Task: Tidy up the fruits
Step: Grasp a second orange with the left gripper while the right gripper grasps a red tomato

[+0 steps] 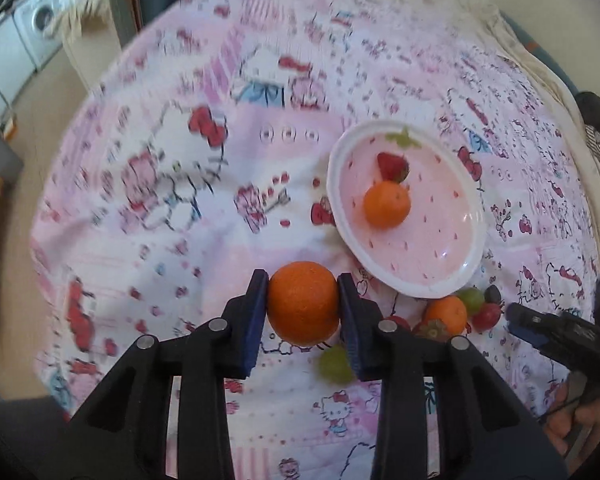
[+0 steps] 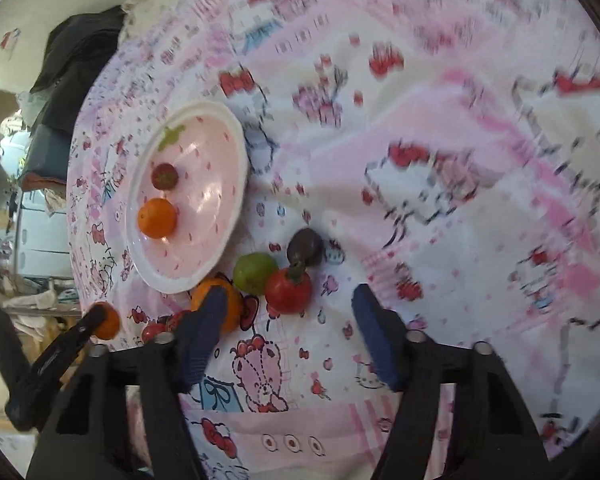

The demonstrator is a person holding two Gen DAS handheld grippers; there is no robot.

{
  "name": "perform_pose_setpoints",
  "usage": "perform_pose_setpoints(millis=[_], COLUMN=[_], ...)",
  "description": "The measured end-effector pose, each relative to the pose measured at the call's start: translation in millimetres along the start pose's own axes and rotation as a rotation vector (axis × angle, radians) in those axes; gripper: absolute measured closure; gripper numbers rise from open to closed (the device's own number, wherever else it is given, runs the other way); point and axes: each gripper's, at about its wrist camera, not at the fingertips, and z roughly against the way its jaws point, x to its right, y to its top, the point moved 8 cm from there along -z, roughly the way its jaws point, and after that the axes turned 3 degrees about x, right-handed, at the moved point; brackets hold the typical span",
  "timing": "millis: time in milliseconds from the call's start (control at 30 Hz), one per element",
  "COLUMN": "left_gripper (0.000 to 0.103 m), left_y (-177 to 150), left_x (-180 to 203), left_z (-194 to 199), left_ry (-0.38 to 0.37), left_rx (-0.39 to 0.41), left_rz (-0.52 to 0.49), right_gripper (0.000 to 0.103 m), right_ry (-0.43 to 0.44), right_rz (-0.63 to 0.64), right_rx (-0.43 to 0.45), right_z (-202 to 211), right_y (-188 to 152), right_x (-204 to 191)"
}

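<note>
An orange [image 1: 303, 303] sits pinched between the pads of the left claw [image 1: 303, 280], just off the pink plate [image 1: 452, 280]. On the plate lie a smaller orange [image 1: 387, 205] and a strawberry [image 1: 392, 166], touching. Beside the plate's near rim cluster another orange [image 1: 446, 314], a green grape [image 2: 254, 273], a red tomato [image 2: 288, 291] and a dark fruit [image 2: 305, 246].

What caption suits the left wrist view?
Left gripper clamps an orange beside a pink plate holding fruit.
</note>
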Motion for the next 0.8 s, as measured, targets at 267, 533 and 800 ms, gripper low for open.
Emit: perform_pose_setpoints(millis=[267, 533, 800], left_gripper=[0.073, 0.073, 0.072], left_y=[2.1, -2.1, -3.1], left_x=[1.8, 1.3, 2.0], left_z=[10.4, 5.0, 6.4], left_ry=[-0.002, -0.026, 0.012], left_rx=[0.019, -0.012, 0.021], left_rz=[-0.044, -0.009, -0.047], right_gripper=[0.054, 0.072, 0.072], right_ry=[-0.031, -0.010, 0.035], right_rz=[0.025, 0.064, 0.068], right_rx=[-0.018, -0.017, 0.020], right_z=[-18.7, -17.7, 7.0], right_y=[-1.7, -3.3, -9.7], right_x=[-5.5, -6.8, -6.8])
